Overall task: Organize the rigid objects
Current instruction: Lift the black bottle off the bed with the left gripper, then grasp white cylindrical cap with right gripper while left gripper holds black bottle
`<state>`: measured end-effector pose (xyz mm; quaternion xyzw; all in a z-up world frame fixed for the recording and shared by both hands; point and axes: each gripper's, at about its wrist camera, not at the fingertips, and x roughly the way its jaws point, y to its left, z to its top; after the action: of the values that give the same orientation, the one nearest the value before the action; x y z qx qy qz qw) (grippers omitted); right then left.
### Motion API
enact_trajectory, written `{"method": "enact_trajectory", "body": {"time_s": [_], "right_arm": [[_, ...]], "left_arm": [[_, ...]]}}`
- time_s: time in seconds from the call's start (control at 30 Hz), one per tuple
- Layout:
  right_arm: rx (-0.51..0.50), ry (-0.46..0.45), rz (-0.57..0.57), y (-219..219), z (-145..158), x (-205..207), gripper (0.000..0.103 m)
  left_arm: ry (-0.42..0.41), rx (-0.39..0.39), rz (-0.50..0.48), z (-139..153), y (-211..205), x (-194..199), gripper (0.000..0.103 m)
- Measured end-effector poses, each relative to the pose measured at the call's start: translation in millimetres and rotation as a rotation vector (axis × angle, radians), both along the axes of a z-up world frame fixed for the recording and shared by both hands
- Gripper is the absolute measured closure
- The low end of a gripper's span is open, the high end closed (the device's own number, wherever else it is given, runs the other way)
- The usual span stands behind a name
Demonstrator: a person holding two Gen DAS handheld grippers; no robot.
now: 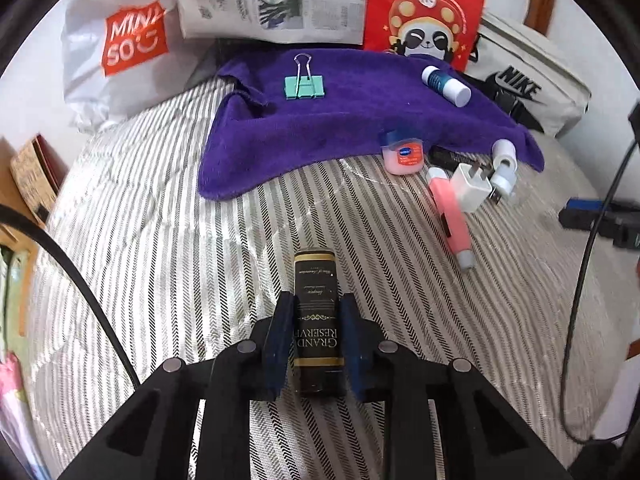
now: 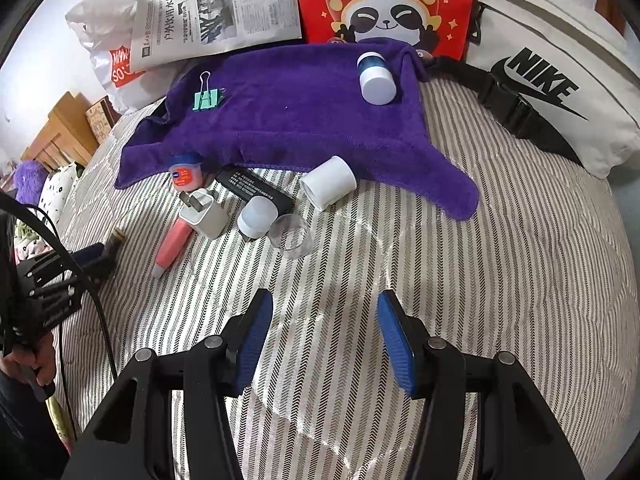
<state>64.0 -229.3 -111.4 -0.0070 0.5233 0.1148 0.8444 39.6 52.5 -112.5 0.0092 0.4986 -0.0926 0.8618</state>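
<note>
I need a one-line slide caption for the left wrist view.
Left gripper grips a black Grand Reserve bottle above the striped bedcover.

Before me a bed (image 2: 460, 280) in grey-and-white striped bedding meets a pale wall (image 1: 36, 36); to my left I see wooden furniture (image 2: 60, 128).

Striped bed (image 2: 460, 280), purple towel (image 2: 300, 120), white charger (image 2: 204, 216), pink tube (image 2: 172, 246)

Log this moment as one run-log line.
left hand-held gripper: shut on black gold-labelled bottle | right hand-held gripper: open, empty | purple towel: mint binder clip on it
</note>
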Motion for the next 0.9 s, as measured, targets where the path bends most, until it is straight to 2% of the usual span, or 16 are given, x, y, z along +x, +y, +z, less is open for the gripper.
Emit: {"method": "enact_trajectory", "body": {"time_s": [0.1, 0.27, 0.5, 0.8, 0.9], "right_arm": [[-0.007, -0.006, 0.011, 2.1, 1.1, -0.8, 0.049], [-0.001, -0.019, 0.006, 1.9, 3.7, 7.0, 0.049], [0.039, -0.064, -0.018, -0.5, 5.5, 43.0, 0.049], [-0.051, -0.065, 0.059, 14.1, -13.2, 75.0, 0.049], [-0.074, -0.071, 0.077, 18.1, -18.9, 80.5, 0.054]], "left_arm": [[0.025, -0.032, 0.008, 0.6, 6.6, 0.3, 0.081], [0.003, 0.024, 0.008, -1.3, -0.8, -3.3, 0.080], [0.011, 0.011, -0.001, -0.9, 1.8, -1.3, 0.081], [0.001, 0.015, -0.008, -0.9, 1.3, -2.7, 0.080], [0.004, 0.020, -0.013, -0.8, 0.8, -2.7, 0.080]]}}
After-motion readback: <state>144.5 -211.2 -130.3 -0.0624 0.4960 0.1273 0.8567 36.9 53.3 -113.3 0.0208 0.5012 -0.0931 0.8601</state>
